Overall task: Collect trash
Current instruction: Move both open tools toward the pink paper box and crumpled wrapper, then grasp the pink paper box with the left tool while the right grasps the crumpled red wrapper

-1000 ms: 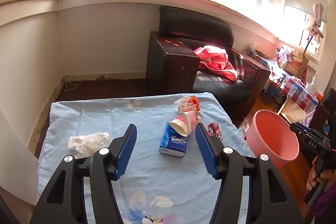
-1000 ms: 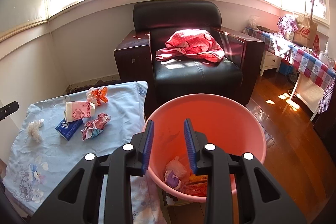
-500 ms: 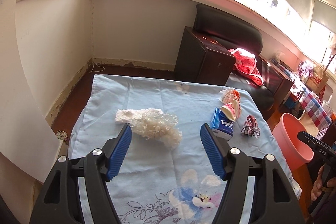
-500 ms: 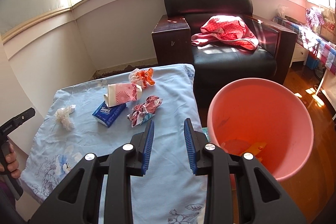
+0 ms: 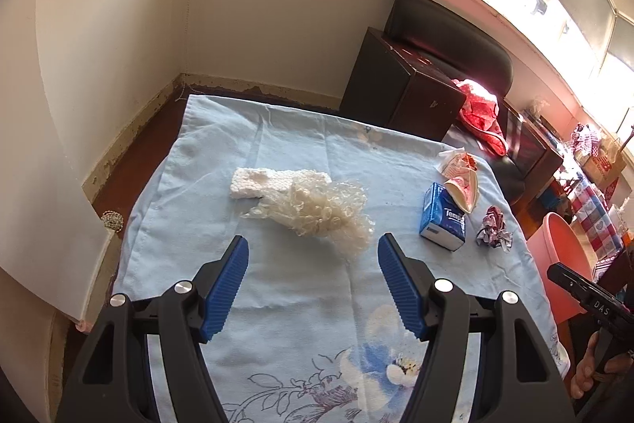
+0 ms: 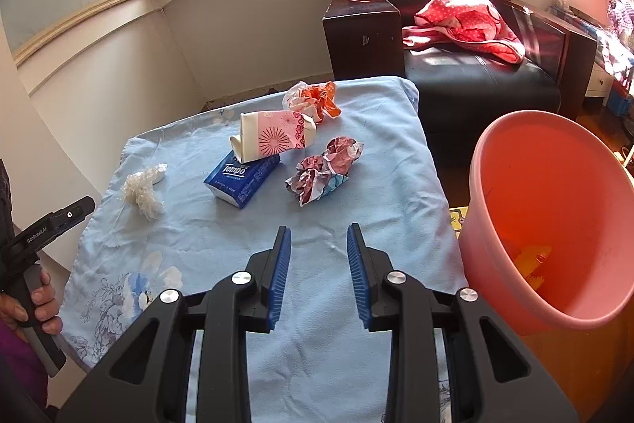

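Crumpled bubble wrap point(image 5: 317, 211) before wide left gripper point(image 5: 313, 256)

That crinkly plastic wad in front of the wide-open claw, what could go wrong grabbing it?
The plastic wad lies against a white foam strip, so the left claw might drag both or drop one. The loose blue cloth could bunch between the fingers. The pink bucket stands off the table's far side, a long carry.

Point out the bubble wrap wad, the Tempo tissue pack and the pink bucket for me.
bubble wrap wad point(image 5: 325, 211): left wrist view, middle of the crinkled clear bundle.
Tempo tissue pack point(image 6: 241, 179): right wrist view, blue top face beside the logo.
pink bucket point(image 6: 481, 161): right wrist view, left part of the rim.
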{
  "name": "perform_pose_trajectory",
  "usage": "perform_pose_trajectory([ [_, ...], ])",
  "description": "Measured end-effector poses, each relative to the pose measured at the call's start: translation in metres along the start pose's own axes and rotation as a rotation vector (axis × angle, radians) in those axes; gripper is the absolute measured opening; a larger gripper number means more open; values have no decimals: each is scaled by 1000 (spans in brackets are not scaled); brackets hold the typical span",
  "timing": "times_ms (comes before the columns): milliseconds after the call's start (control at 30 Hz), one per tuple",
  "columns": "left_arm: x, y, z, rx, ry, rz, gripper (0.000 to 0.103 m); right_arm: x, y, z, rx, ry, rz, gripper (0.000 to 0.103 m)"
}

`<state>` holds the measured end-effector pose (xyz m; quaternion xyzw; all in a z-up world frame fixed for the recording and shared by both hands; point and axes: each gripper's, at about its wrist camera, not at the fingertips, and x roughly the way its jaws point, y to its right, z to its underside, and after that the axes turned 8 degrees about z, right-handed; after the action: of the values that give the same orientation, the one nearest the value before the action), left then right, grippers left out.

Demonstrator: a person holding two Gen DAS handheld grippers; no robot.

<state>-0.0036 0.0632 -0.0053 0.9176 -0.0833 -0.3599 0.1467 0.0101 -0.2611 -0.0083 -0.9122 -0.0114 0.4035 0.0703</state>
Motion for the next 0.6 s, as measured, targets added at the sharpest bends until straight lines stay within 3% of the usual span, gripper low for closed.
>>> perform_pose_trajectory([
  [333,65,89,-35,105,-57,225,65,21,-14,-19,34,-12,-62,30],
  [600,128,145,-48,198,-117,253,53,38,-11,-20,41,-38,-51,30],
])
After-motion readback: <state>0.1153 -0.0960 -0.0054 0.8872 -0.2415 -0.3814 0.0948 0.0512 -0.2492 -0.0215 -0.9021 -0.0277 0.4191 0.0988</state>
